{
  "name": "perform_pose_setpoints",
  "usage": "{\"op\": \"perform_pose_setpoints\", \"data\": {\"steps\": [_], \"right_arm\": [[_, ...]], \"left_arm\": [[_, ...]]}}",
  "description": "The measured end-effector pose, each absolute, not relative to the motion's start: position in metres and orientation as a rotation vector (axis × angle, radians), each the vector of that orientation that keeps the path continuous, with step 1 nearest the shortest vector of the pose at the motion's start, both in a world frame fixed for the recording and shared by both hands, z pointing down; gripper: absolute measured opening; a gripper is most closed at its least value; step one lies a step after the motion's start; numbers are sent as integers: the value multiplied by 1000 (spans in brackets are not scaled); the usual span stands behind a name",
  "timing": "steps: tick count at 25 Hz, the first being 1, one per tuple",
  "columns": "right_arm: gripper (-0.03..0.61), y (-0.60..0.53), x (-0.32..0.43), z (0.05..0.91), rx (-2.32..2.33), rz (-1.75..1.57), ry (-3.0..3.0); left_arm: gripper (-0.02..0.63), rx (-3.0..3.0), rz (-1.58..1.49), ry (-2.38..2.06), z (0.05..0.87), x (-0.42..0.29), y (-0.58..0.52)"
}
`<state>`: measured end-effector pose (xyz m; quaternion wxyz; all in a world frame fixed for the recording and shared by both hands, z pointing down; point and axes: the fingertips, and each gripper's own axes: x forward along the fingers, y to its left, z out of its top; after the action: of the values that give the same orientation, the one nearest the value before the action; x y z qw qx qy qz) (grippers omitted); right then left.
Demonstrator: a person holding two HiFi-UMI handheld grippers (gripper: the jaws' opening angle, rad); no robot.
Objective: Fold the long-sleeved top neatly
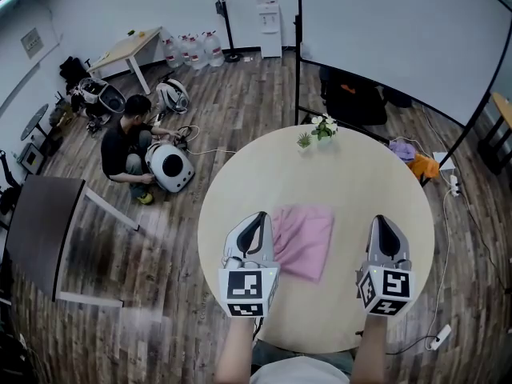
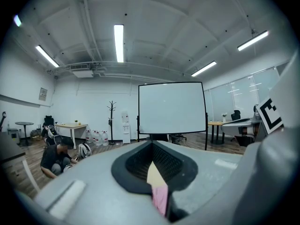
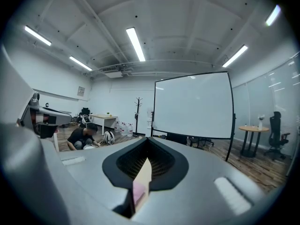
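Head view shows the pink top folded into a small rectangle at the middle of the round table. The left gripper is just beside its left edge and the right gripper is well apart at lower right. Both are clenched on nothing. Folding looks finished, so the next move likely calls only for drawing both away, or smoothing an edge.

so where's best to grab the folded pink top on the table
Probably its right edge, coming in low from the right with the right tool. The pink top lies flat, folded in layers, and that edge is bare and faces the tool; the left tool covers the other.
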<state>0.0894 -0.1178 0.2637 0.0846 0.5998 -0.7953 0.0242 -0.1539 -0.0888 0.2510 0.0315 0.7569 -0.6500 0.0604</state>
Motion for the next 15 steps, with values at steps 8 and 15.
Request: {"op": "perform_pose_setpoints", "data": {"steps": [8, 15], "right_arm": [[23, -121, 91, 263, 1795, 80, -2376], [23, -121, 94, 263, 1801, 81, -2370]], "left_arm": [[3, 2331, 191, -1997, 252, -151, -89], [3, 2332, 190, -1991, 253, -150, -89]]}}
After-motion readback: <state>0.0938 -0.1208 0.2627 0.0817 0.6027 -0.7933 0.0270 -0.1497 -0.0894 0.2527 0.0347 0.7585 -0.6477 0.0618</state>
